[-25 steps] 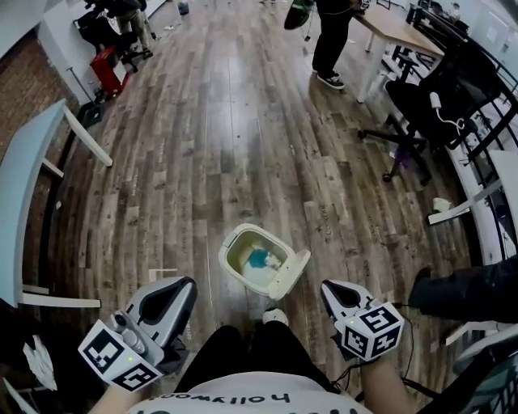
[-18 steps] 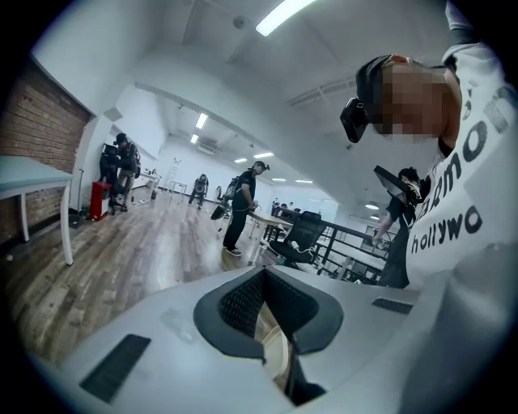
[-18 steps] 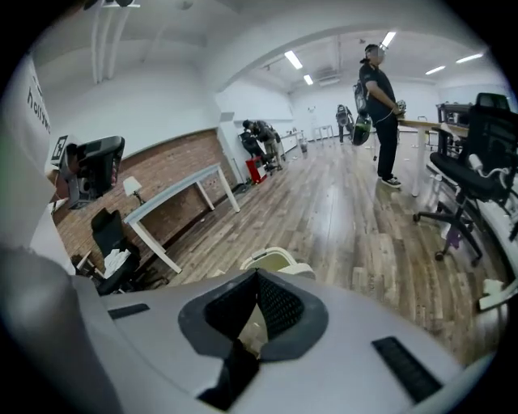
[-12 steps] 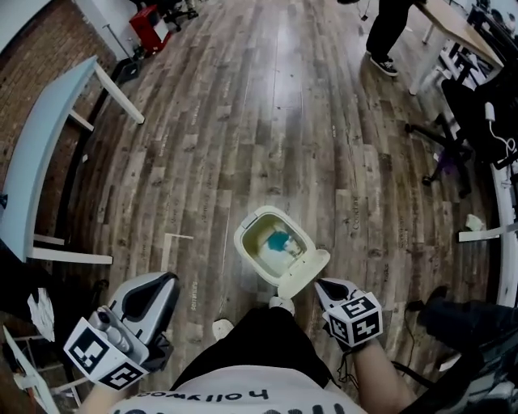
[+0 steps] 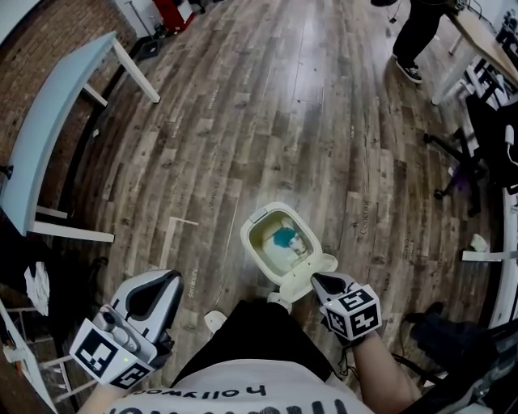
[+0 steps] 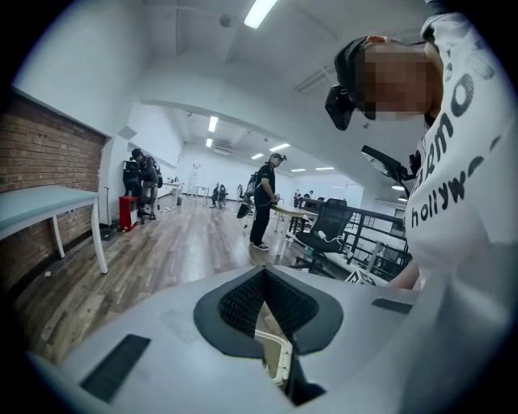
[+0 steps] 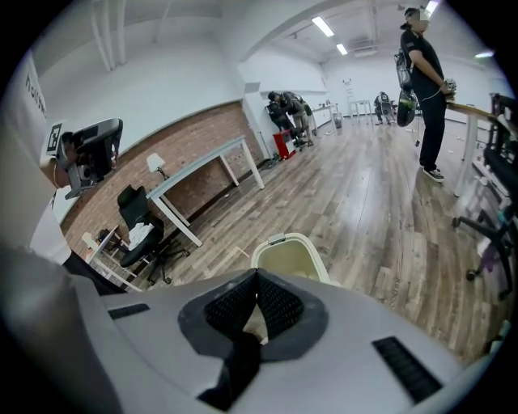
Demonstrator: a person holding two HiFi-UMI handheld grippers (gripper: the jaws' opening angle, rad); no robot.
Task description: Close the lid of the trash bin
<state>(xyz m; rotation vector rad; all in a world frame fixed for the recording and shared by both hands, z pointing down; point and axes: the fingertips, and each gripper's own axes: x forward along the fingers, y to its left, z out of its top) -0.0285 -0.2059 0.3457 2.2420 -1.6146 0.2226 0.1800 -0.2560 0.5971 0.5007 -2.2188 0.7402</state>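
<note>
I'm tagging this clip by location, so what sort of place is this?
Probably an open-plan office or lab workspace: a long table beside a brick wall, an office chair, strip ceiling lights, and a wide wood-plank floor.

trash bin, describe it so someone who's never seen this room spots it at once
Look at the wide wooden floor, then just ahead of the person's shoe. The trash bin is the small cream tub there, lid flipped open, something teal inside.
</note>
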